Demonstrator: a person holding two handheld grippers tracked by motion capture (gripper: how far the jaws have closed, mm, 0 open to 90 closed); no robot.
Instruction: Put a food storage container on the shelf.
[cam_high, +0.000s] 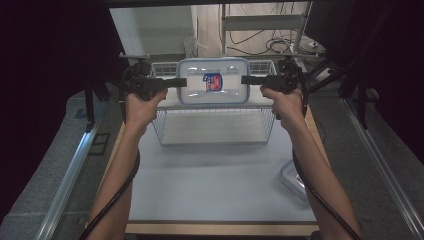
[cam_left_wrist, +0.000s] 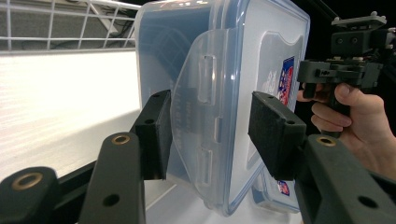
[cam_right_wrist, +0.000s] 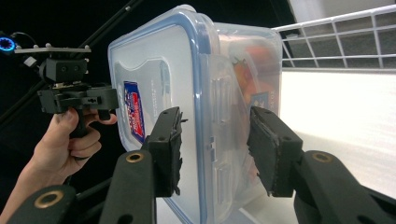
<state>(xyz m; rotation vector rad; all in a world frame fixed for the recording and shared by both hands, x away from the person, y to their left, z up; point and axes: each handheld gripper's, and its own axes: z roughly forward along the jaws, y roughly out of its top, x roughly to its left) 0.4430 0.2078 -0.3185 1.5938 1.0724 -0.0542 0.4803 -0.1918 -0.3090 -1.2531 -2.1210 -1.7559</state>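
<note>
Above the wire basket (cam_high: 215, 131) at the far end of the table (cam_high: 215, 185), a clear plastic box (cam_high: 213, 81) with a blue-rimmed lid hangs between the two grippers. Lid faces up toward the high camera; a red-and-blue label (cam_high: 212, 82) sits near its middle.

Left gripper (cam_high: 179, 82): reaches in level from the left and grasps the box's left end. In the left gripper view its jaws stand on either side of the box edge, one pad on the lid face, the other under the side clip flap (cam_left_wrist: 198, 121). Pads look pressed against the plastic; jaws part-way closed.

Right gripper (cam_high: 248, 80): reaches in level from the right and grasps the opposite end. In the right gripper view its jaws straddle the lid rim and the box wall, pads against both. Something red and orange shows through the wall; cannot tell what it is.

Box is clear of the basket floor, held level, roughly over the basket's back half. Each hand (cam_high: 142, 106) grips its handle from below; cables trail back along both forearms.

A second clear container (cam_high: 296, 179) lies at the table's right edge, well apart from the basket.
</note>
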